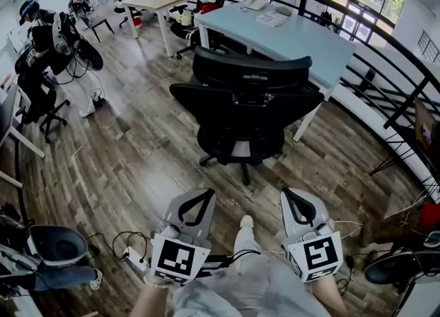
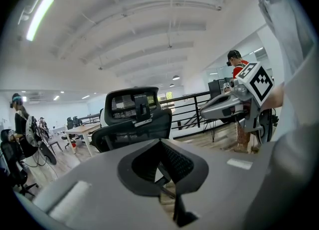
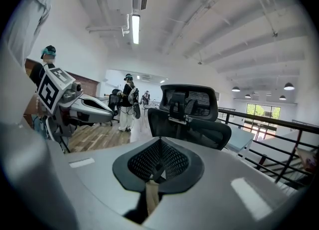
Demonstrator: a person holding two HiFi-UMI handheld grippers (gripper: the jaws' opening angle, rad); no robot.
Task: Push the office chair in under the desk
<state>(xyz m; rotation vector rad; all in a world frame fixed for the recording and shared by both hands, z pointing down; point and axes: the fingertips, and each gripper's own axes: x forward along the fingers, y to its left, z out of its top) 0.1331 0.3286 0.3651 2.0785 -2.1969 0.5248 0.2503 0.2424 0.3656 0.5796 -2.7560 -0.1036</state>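
A: Quick one, where's the office chair [image 1: 244,102] rn?

B: On the wood floor [image 1: 137,150], right in front of the person, its back twd them. Seat faces the light blue tabletop [image 1: 302,40]. It's near that edge but not tucked in yet, by the look of it.

A: Grippers?

B: Left gripper [image 1: 204,192] is pinched together w/ nothing in it. Right gripper [image 1: 291,192] is the same, closed & empty. Both are side by side, pointing at the chair and clear of it. No contact yet.

A: So a push, not a grab?

B: Prob, yes. Closed tips work fine as blunt pushers.

A: How will it handle?

B: It's on wheels [image 1: 244,164], so I'd guess it rolls easy on a hard floor despite some weight. The catch is that it prob swivels. Push off-centre and the seat spins instead of rolling.

A: Where to press then?

B: On the backrest [image 1: 247,113], one gripper each side of the middle and at the same height. The panel looks like mesh, so I'd expect it to sag under a point. Better to go for the stiff frame or the centre spine. Skip the headrest [image 1: 251,68]. It's up high and prob tilts, so a push there would be wasted.

A: Risks?

B: Smooth tips could skate off curved plastic. Can't tell if the wide side parts will clear under the tabletop. Go slow & steady, and keep both sides even.
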